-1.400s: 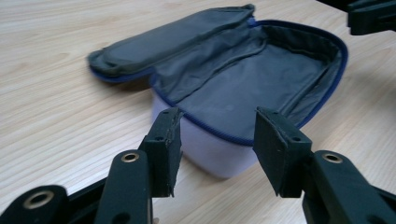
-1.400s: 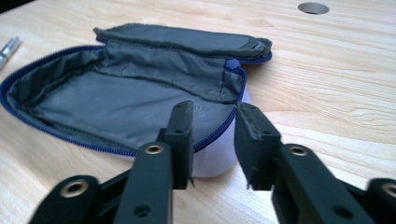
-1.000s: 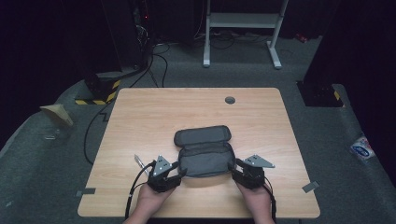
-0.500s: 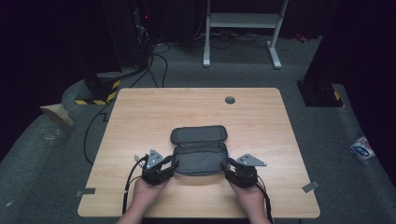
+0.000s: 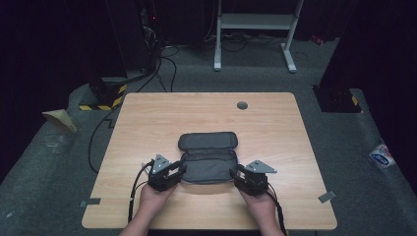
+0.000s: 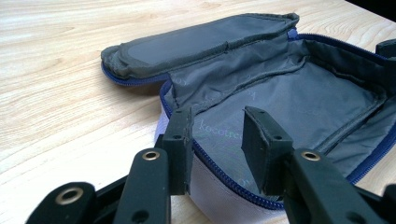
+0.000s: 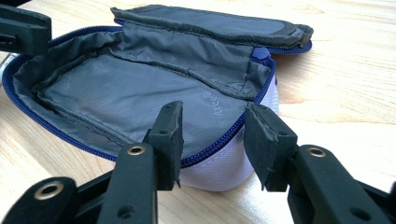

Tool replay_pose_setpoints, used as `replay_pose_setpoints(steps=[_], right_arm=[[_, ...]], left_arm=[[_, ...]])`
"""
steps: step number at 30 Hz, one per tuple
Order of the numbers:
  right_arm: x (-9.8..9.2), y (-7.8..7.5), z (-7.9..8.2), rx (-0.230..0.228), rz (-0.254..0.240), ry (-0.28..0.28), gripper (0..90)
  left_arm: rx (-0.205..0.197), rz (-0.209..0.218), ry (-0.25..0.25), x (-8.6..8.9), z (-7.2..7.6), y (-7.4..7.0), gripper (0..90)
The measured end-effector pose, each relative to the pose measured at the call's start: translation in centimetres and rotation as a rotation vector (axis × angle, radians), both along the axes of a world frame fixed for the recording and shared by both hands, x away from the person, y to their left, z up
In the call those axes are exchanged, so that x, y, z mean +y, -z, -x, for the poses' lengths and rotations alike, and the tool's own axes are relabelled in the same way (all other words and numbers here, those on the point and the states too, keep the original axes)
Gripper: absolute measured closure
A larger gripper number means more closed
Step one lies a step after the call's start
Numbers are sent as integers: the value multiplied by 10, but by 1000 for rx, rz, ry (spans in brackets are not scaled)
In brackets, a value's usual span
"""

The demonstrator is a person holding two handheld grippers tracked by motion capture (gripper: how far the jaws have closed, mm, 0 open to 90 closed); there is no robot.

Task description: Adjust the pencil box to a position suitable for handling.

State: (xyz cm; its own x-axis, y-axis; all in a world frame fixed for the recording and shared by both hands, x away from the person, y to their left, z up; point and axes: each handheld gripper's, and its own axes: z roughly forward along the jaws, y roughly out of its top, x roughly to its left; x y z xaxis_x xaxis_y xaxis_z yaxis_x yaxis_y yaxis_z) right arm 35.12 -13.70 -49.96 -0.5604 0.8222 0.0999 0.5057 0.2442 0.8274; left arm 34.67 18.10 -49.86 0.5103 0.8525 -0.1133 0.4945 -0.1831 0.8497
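Observation:
An open zip pouch with grey lining, a blue zipper and a pale outer shell lies on the wooden table, its lid flap folded back on the far side. My left gripper is at its left end and my right gripper at its right end. In the left gripper view the left gripper is open, jaws astride the pouch rim. In the right gripper view the right gripper is open too, astride the opposite rim of the pouch. Nothing lies inside.
A round cable hole sits near the table's far edge. A cable trails from the left gripper off the near edge. Beyond the table stand a white frame, black equipment and floor cables.
Both hands have shifted slightly inward and forward, closing on the pouch ends; the jaws now straddle its rims. The pouch has hardly moved.

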Motion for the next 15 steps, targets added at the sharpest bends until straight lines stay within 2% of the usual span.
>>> replay_pose_setpoints(steps=[15], right_arm=[[-6,-12,4,-50,-11,13,534]], left_arm=[[-53,8,-30,11,6,-12,635]])
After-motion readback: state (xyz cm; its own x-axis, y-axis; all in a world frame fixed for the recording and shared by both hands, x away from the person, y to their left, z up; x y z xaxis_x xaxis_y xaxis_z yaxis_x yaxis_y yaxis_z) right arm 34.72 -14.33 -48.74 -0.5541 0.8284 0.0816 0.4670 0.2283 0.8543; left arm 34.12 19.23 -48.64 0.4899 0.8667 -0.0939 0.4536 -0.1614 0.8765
